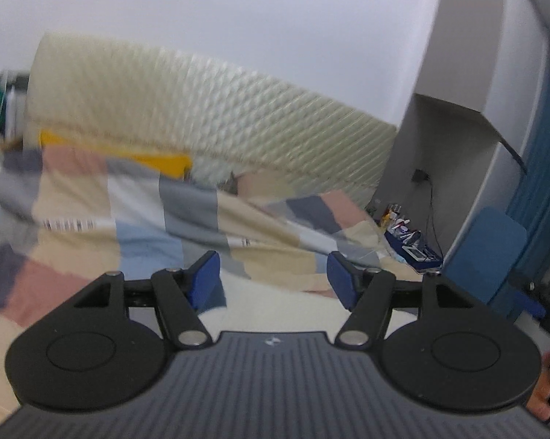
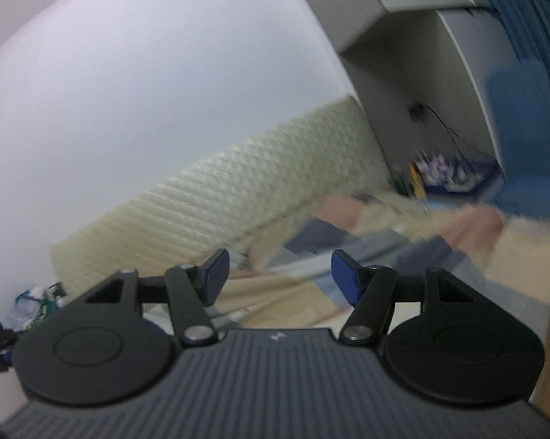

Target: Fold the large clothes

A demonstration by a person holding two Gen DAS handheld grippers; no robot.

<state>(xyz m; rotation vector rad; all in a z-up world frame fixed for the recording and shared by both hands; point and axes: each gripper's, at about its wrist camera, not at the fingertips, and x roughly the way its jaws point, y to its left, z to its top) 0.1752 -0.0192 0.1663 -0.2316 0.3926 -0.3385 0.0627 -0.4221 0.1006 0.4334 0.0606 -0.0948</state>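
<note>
In the left wrist view my left gripper (image 1: 273,278) stands open, its blue pads (image 1: 205,278) wide apart with nothing between them. Below it lies a pale cream cloth (image 1: 275,307), mostly hidden by the gripper body. It rests on a patchwork bed cover (image 1: 128,226) of pink, beige, blue and grey blocks. My right gripper (image 2: 280,278) is also open and empty, held level above the same patchwork cover (image 2: 311,292), which is blurred. A hand (image 1: 549,387) shows at the right edge of the left wrist view.
A cream quilted headboard (image 1: 201,109) runs along the white wall (image 1: 238,7). To the right stand a grey cabinet (image 1: 457,139), a blue curtain (image 1: 542,183), a blue cushion (image 1: 490,256) and a blue box of small items (image 1: 410,245). A green-and-white bag (image 2: 33,303) sits at the left.
</note>
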